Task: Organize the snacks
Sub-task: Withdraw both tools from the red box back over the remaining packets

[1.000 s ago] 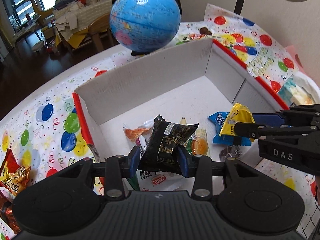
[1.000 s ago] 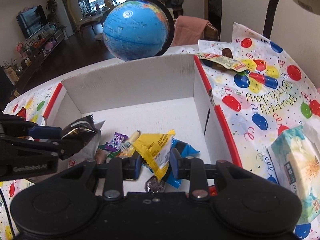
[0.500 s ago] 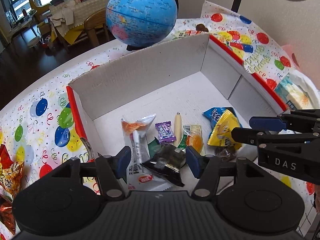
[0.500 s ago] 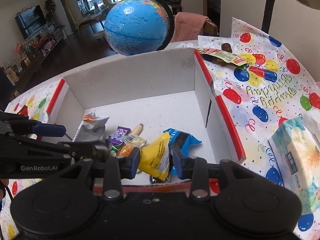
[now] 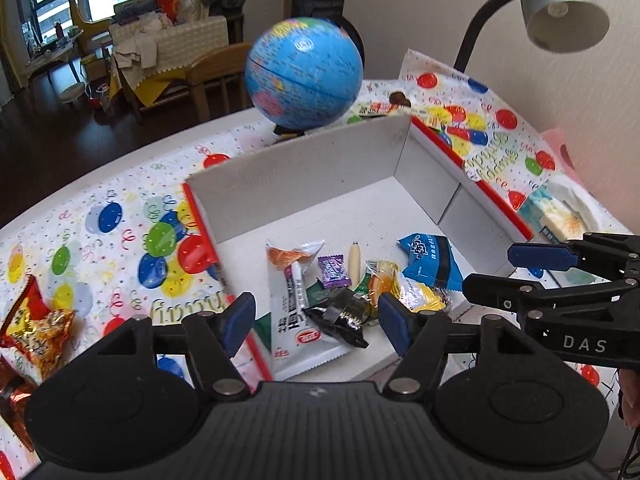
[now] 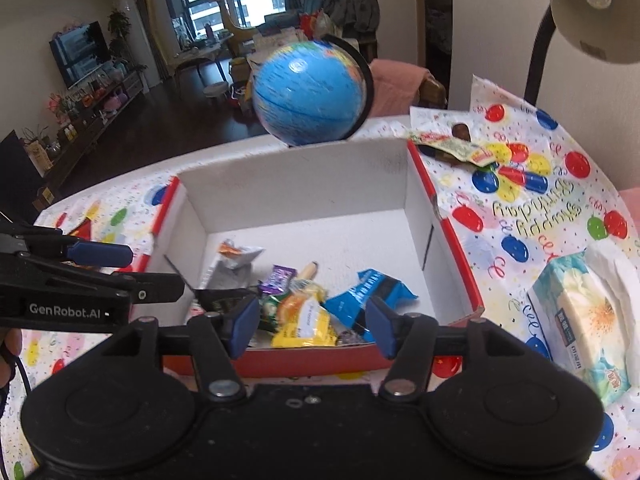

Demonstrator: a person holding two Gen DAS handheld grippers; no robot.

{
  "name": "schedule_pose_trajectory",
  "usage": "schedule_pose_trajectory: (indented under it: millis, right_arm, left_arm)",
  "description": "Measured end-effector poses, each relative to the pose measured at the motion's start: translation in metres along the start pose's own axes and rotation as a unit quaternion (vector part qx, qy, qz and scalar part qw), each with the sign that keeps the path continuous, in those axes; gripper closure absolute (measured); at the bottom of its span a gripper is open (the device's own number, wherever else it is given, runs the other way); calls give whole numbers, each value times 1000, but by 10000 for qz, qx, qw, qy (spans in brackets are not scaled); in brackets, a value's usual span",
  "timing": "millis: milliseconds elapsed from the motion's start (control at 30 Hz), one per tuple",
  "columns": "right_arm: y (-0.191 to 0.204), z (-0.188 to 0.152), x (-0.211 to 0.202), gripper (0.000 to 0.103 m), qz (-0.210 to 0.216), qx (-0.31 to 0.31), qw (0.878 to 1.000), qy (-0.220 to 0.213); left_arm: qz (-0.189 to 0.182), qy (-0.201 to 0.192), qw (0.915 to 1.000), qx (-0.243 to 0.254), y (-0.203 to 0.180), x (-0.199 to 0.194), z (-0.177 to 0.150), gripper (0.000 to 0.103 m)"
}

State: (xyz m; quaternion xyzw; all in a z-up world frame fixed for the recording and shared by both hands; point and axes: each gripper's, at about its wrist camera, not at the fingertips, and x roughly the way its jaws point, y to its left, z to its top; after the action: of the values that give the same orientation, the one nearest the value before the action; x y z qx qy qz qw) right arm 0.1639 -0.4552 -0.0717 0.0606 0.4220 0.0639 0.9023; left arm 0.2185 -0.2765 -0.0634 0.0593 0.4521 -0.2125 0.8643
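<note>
The left gripper [image 5: 318,322] is held low above the near edge of the white box [image 5: 304,168], tilted down toward it, its fingers [image 5: 238,318] spread wide with nothing pinched. Between those fingers the black packet [image 5: 340,316] is seen lying loose on the box floor, atop the long white packet [image 5: 294,304]. The right gripper [image 6: 308,326] is posed likewise over the near red rim, its fingers [image 6: 379,326] also spread and empty; the yellow packet [image 6: 306,326] lies between them, with the blue packet [image 6: 366,294] just beyond the right fingertip. A purple candy [image 6: 278,278] is placed farther ahead. A red snack bag [image 5: 30,326] remains on the desk [image 5: 120,184] outside the box, left of the left fingers. A globe [image 5: 304,74] stands beyond the far wall, and a tissue pack [image 6: 580,316] lies right of the right fingers
</note>
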Motion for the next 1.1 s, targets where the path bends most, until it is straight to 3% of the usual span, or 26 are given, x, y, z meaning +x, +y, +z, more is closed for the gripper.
schedule_pose_trajectory:
  millis: [100,367,567,767,1100]
  right_arm:
    - [13,0,-11,33,61,-56,9999,-126]
    - [53,0,-31,20,246,-155,9990,-351]
    - [94,-1,-38,16,426,-273,9978,-425]
    - [137,-3,-42,1,670,-365,9953,-597]
    - [212,-10,-32,0,894,-495,9932,-556]
  left_arm:
    - [-29,-116,9999,-79,9,-16,-5,29]
    - [17,-372,9990,-243,40,-58,-24,29]
    - [117,-606,9973,-405,74,-91,-42,23]
    - [223,-727,9955,-573,111,-116,-62,22]
    - [348,-745,9931,-832,180,-147,-103,22]
